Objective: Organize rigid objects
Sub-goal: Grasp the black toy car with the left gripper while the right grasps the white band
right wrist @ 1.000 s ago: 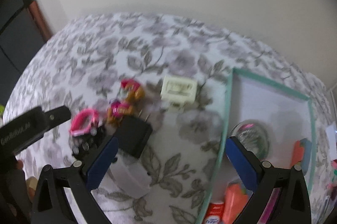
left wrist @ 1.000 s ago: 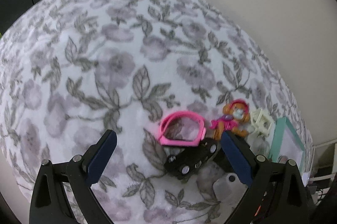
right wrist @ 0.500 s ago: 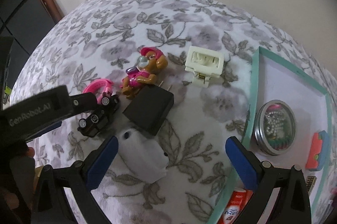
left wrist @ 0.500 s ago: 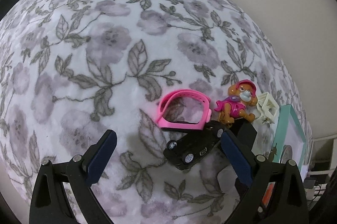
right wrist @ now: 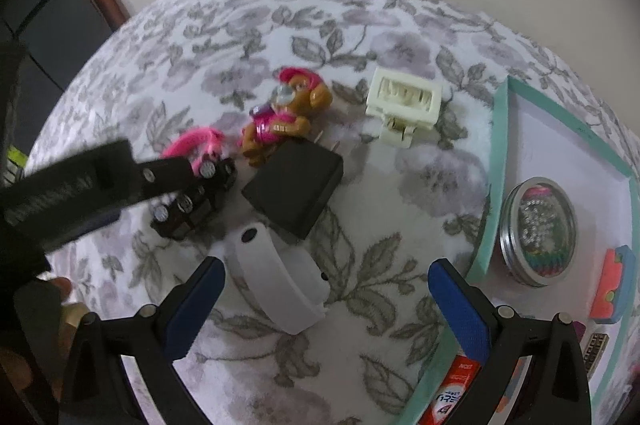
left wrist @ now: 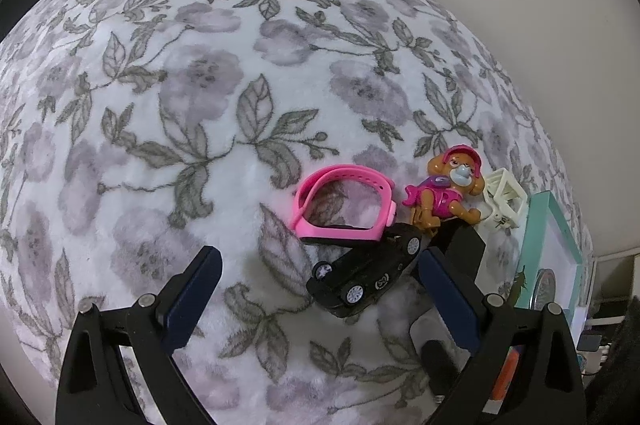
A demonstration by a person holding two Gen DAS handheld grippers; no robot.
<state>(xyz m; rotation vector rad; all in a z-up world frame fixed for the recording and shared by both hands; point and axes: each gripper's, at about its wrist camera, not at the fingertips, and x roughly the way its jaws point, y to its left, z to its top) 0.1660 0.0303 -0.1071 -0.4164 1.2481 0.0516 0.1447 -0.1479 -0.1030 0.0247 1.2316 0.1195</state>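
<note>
The left gripper (left wrist: 318,283) has its two blue-padded fingers wide apart and holds nothing. It hangs above a white blanket with grey printed flowers and leaves (left wrist: 208,105). Just in front of its right finger lies a black toy car with white wheels (left wrist: 362,277), and a pink plastic wristband (left wrist: 344,203) rests with one edge on the car. Beside the band lies a small brown toy dog dressed in pink with a pink cap (left wrist: 444,191), and behind the dog there is a cream-coloured plastic hair claw (left wrist: 504,195).

The right gripper (right wrist: 324,291) is also spread open and empty. Between its fingers, close to the left one, lies a white curved plastic piece (right wrist: 276,281), which touches a black square power adapter with metal prongs (right wrist: 294,187). The toy dog (right wrist: 284,117) lies just behind the adapter and the hair claw (right wrist: 404,105) is near it on the right. A white tray with a mint-green rim (right wrist: 496,161) sits on the right. It holds a round metal tin with a clear lid and coloured small pieces inside (right wrist: 538,229) and, near it, a red and blue block (right wrist: 612,285). The left gripper's black body (right wrist: 92,181) reaches over the toy car (right wrist: 192,201).
</note>
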